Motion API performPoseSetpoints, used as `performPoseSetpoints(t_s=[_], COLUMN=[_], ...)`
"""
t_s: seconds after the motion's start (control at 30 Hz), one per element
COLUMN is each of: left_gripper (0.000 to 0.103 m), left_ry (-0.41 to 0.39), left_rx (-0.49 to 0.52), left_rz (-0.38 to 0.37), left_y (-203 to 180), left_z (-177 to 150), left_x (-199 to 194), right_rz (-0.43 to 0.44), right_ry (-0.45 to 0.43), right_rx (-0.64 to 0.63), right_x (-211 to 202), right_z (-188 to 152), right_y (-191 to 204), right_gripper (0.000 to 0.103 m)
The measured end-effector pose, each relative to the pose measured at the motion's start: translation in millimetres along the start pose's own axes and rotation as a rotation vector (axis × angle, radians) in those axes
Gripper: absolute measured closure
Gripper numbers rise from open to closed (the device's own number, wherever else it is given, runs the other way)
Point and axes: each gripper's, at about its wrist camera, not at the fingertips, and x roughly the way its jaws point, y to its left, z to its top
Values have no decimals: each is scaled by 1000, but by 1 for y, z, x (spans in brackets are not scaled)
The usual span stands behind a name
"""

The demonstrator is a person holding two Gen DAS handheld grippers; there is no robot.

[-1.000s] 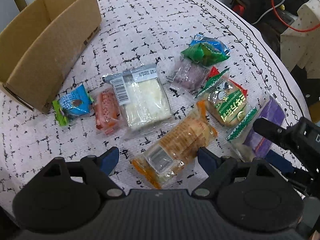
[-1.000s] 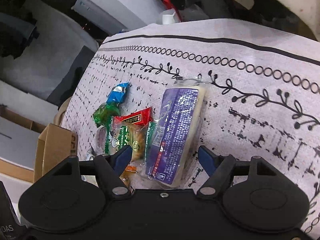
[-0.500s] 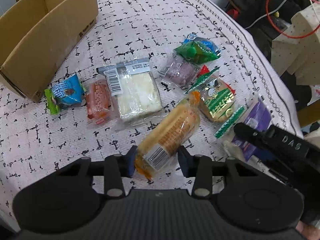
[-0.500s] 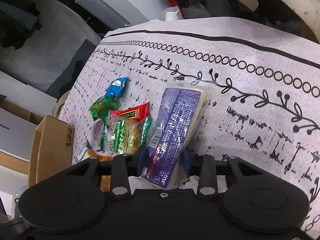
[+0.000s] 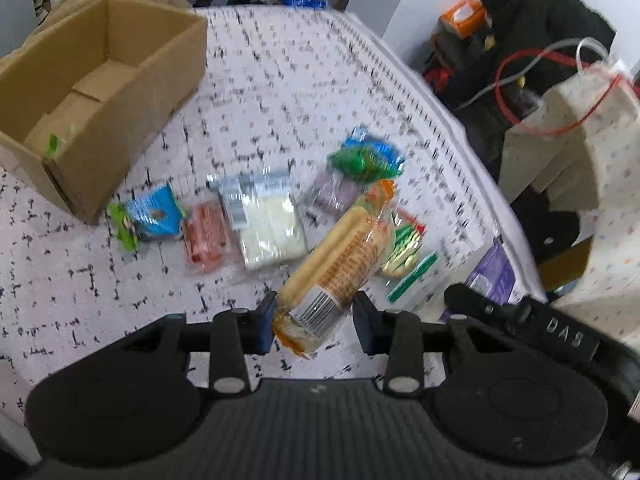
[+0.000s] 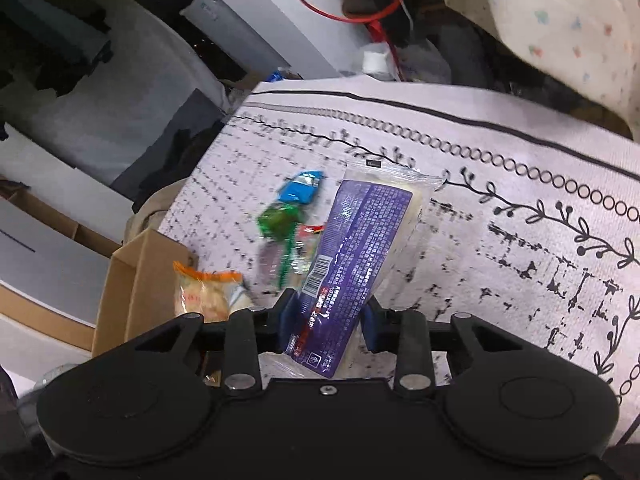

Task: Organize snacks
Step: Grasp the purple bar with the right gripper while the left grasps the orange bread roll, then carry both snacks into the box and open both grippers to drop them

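The orange-printed biscuit packet (image 5: 340, 256) is clamped by its barcoded end in the left claw (image 5: 314, 320) at lower centre of the left wrist view, so that its length hangs clear above the patterned bench (image 5: 280, 80). The purple snack packet (image 6: 352, 256) is pinched likewise by one end in the right claw (image 6: 330, 326), clear of the bench. Both are probably bound for the open cardboard box (image 5: 132, 92) at upper left, while the other snacks lie loose beside it.
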Motion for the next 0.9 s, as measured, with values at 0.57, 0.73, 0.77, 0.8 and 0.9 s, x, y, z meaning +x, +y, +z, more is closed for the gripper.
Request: performPoseSetpoints(t_s=[0.57,0.73,0.77,0.8,0.9], left_gripper=[65,65,65,65,65], left_ry=[-179,-205,-207,-212,-220], left_rx=[-36,-49,-56,-64,-94], left_rz=[-90,-96,-98,-101,-113], left_y=[38,59,64,69,85], left_z=[48,66,70,75,87], left_x=[-90,-103,-104,-105,-111], right_rz=[68,84,88,92,107], right_ry=[-98,-116,-117,-119,-124], right_rx=[-104,-124,-128,-133,-146], right_x=[-33,-31,-30,-29,-23], right_z=[-4,-7,-8,-8,-9], right_y=[82,108,112,117,130], right_gripper=[70,70,70,70,70])
